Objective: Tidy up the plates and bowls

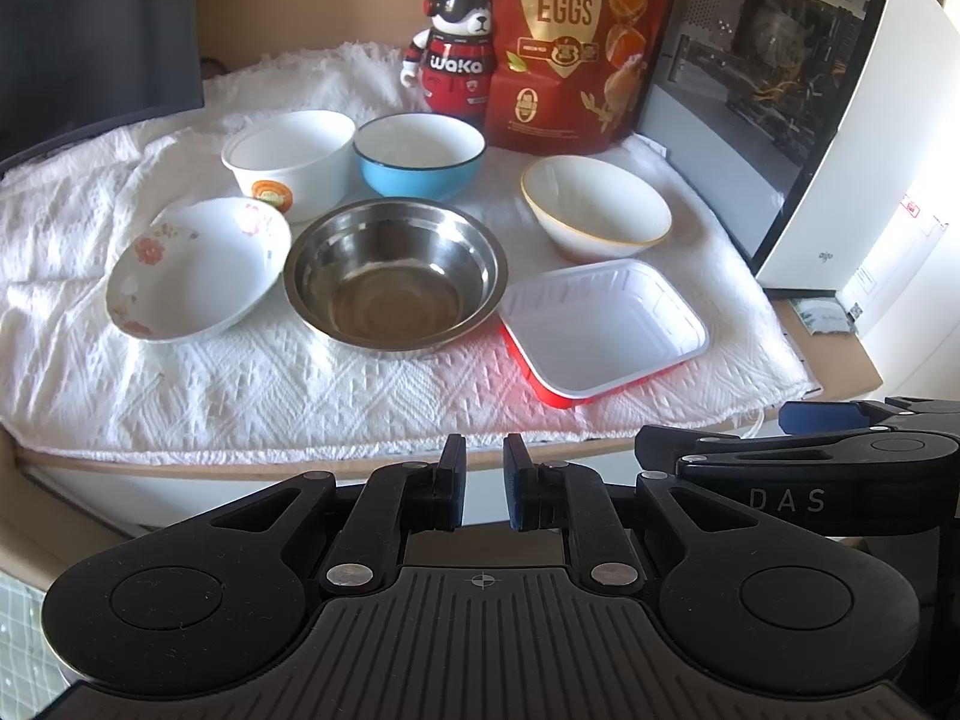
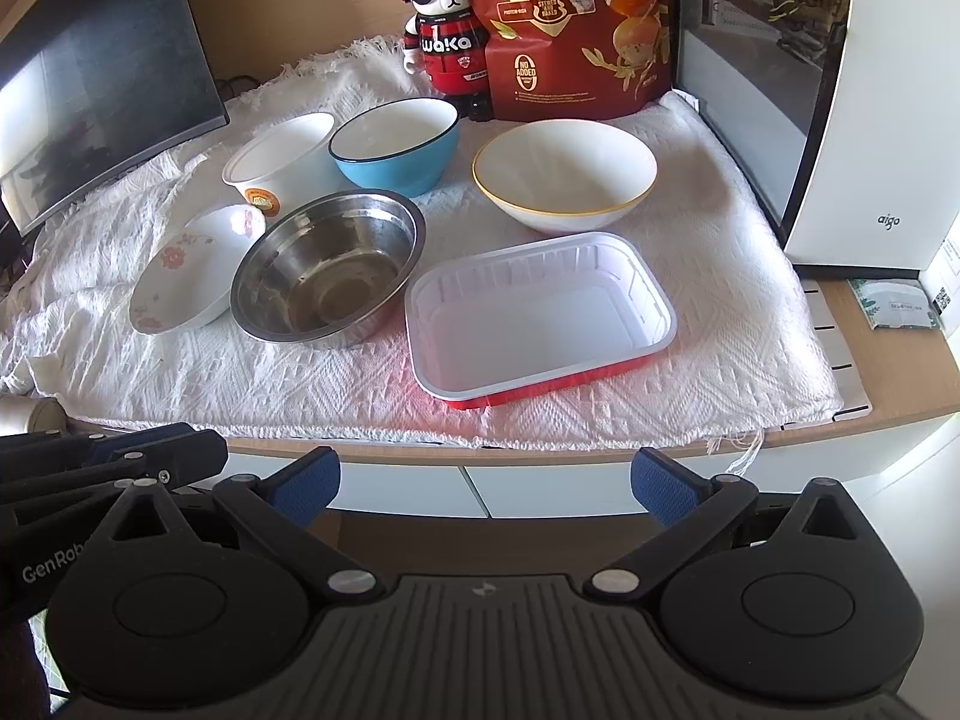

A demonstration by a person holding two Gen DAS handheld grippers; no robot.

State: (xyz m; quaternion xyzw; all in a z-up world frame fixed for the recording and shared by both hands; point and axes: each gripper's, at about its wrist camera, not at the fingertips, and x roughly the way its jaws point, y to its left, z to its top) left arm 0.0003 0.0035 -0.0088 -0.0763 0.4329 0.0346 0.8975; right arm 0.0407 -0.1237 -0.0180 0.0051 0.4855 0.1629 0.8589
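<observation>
Several dishes sit on a white cloth (image 1: 240, 384): a floral bowl (image 1: 198, 267) tilted at the left, a steel bowl (image 1: 396, 282) in the middle, a red tray with white inside (image 1: 603, 330), a white bowl with a gold rim (image 1: 594, 213), a blue bowl (image 1: 418, 156) and a white paper bowl (image 1: 288, 162). My left gripper (image 1: 485, 450) is nearly shut and empty, before the desk edge. My right gripper (image 2: 485, 480) is open and empty, in front of the red tray (image 2: 540, 318) and steel bowl (image 2: 327, 267).
A red quail-egg bag (image 1: 576, 42) and a panda figure (image 1: 456, 42) stand at the back. A white computer case (image 1: 840, 120) stands at the right, a dark monitor (image 2: 90, 78) at the left. The desk edge (image 2: 540, 450) runs just ahead of both grippers.
</observation>
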